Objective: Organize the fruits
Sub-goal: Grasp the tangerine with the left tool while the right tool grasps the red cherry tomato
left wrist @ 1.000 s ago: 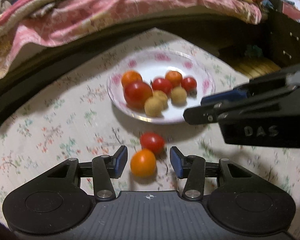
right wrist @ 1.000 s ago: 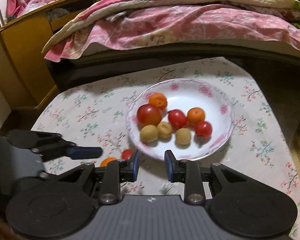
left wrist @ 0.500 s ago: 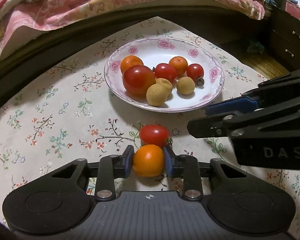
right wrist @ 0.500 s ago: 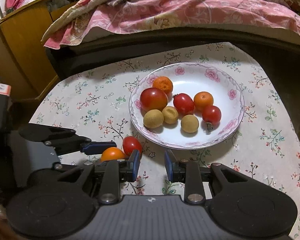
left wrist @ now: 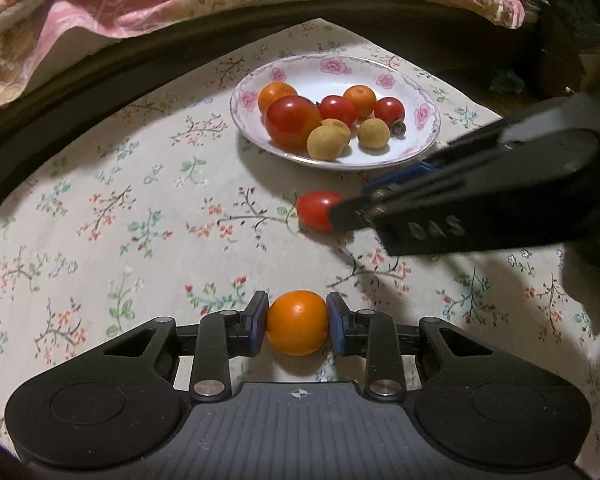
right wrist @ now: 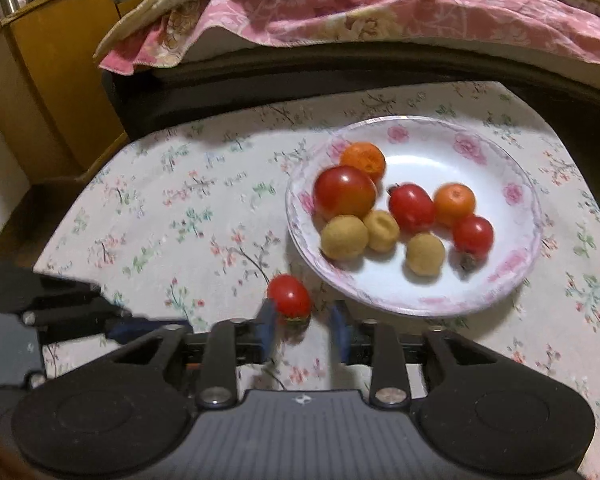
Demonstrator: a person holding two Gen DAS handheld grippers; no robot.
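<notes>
Floral cloth (left wrist: 100, 208) over a round table, pink blanket (right wrist: 380, 8) on a bed behind, wooden cabinet (right wrist: 48, 80) at far left. On the cloth, a white plate (right wrist: 516, 240) with pink flowers, holding eight fruits: one big red tomato (right wrist: 344, 193), three small red ones, two oranges, three tan round fruits. Left gripper (left wrist: 297, 328) clamped on an orange fruit (left wrist: 297, 327), both blue pads touching its sides, raised above the cloth, well apart from the plate. Right gripper (right wrist: 305, 330) with fingers apart, low over the cloth, just in front of the plate rim. One small tomato (right wrist: 289, 295) lying on the cloth outside the plate, at the tips of the right fingers, nearer the left pad, not gripped. In the left wrist view, this tomato (left wrist: 318, 210) half hidden behind the right gripper (left wrist: 348, 216).
</notes>
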